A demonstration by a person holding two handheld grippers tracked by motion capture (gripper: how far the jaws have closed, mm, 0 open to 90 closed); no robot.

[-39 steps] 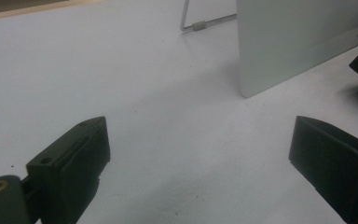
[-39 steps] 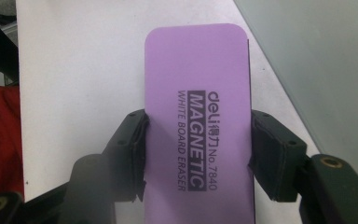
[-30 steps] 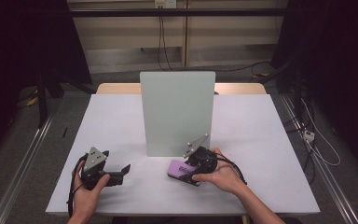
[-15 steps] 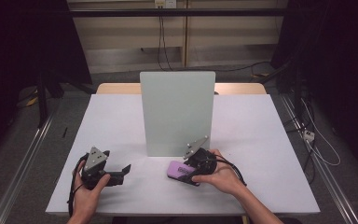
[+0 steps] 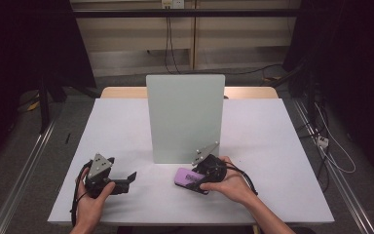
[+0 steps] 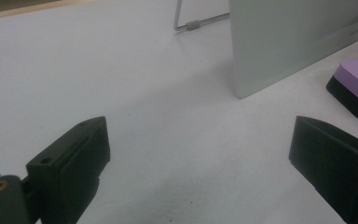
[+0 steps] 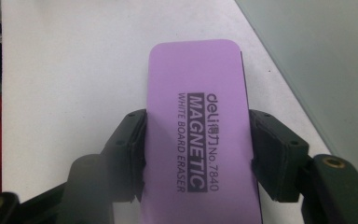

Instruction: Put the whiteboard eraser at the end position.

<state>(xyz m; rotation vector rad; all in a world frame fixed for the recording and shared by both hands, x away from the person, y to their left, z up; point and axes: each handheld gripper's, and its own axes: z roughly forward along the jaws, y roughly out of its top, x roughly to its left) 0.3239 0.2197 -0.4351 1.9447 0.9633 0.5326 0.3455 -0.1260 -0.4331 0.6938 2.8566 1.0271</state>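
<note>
1. The purple whiteboard eraser (image 7: 198,135) lies flat on the near part of the worktop (image 5: 282,146), right of centre, just in front of the upright grey board (image 5: 185,117).
2. The right gripper (image 5: 202,176) has its jaws pinching the eraser across its long sides, about mid-length.
3. It looks light with a stiff plastic top, so a side grip should hold. The smooth edges could slip.
4. The left gripper (image 6: 205,163) sits idle near left, jaws spread wide with nothing between them.
</note>
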